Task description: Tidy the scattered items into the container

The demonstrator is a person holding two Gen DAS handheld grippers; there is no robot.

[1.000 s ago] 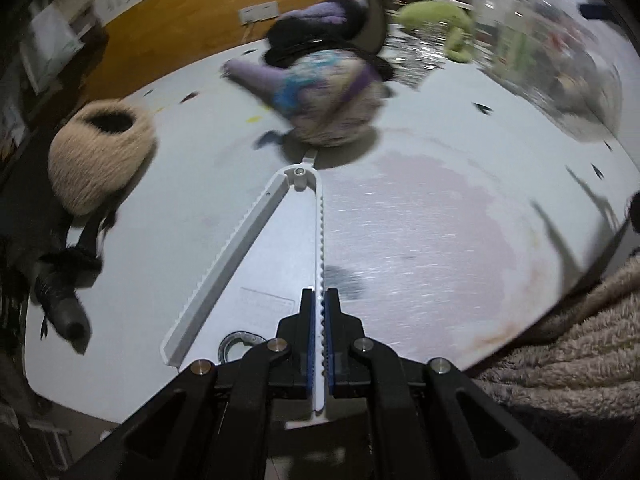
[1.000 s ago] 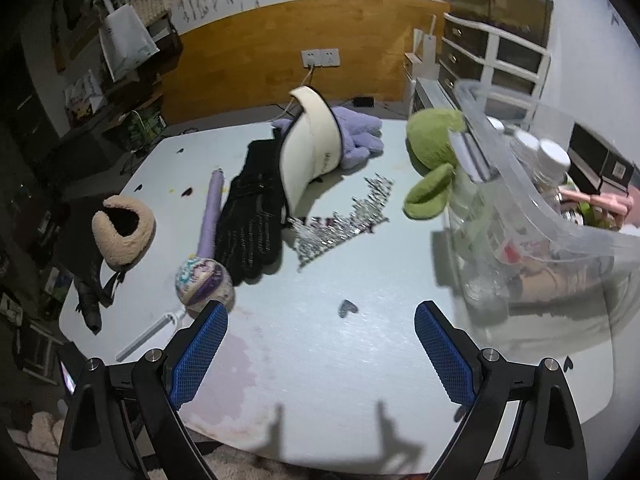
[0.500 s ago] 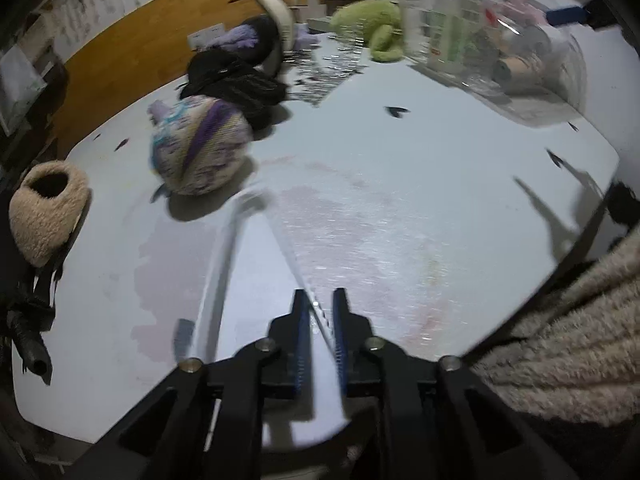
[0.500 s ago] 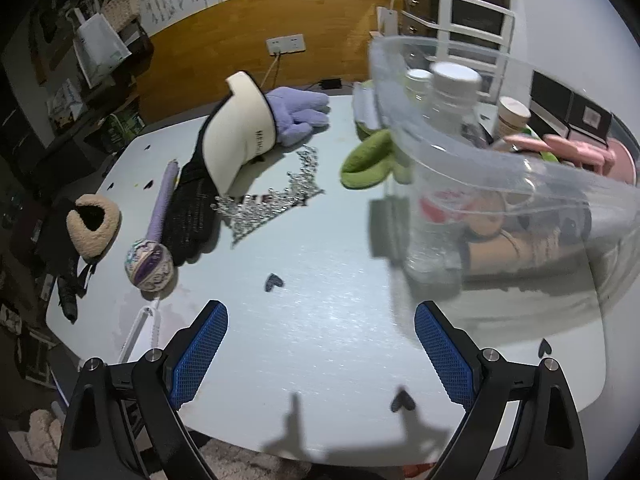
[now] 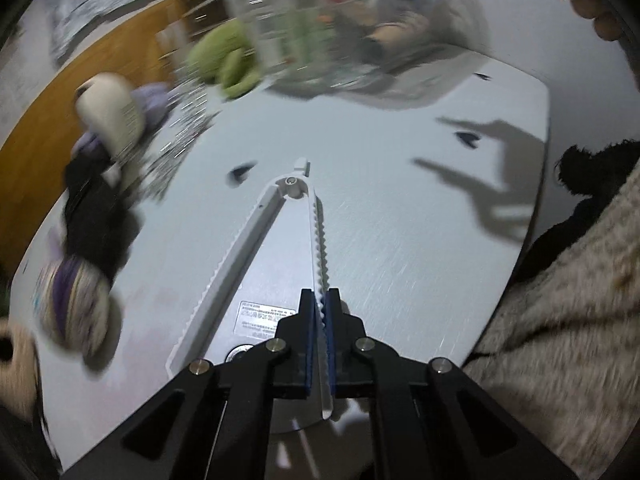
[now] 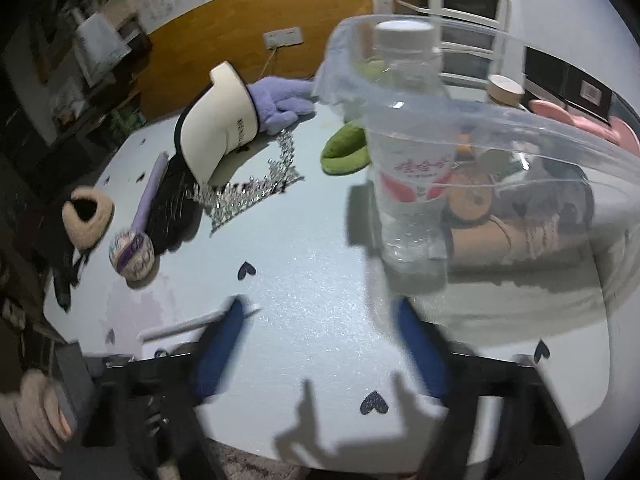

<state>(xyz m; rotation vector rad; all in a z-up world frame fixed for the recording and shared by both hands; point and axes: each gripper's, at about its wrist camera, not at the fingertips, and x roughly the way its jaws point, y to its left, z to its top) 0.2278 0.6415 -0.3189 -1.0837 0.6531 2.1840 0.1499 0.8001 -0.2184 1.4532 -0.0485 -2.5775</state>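
My left gripper (image 5: 319, 308) is shut on one toothed arm of a white hinged clip (image 5: 316, 240), which sticks out over the grey table (image 5: 400, 240) toward the clear plastic container (image 5: 360, 40). The other arm hangs splayed to the left. In the right wrist view the container (image 6: 500, 120) fills the right side, with a water bottle (image 6: 408, 152) and other items inside. My right gripper (image 6: 316, 320) is blurred and its jaws are closing. Only table shows between its fingers. Its right finger is close to the container's near corner. The clip (image 6: 192, 324) also shows at lower left.
Loose on the table's left half lie a cream cap (image 6: 216, 128), a purple glove (image 6: 280, 100), a sparkly tiara (image 6: 256, 188), a green plush (image 6: 344, 152), a black glove (image 6: 168, 208), a ball-tipped wand (image 6: 132, 254) and a fluffy beige earmuff (image 6: 86, 216). A fuzzy sleeve (image 5: 560, 320) is at the right.
My left gripper has swung right with the clip, from facing the wand's ball to facing the container. My right gripper has come closer to the container and its jaws have narrowed.
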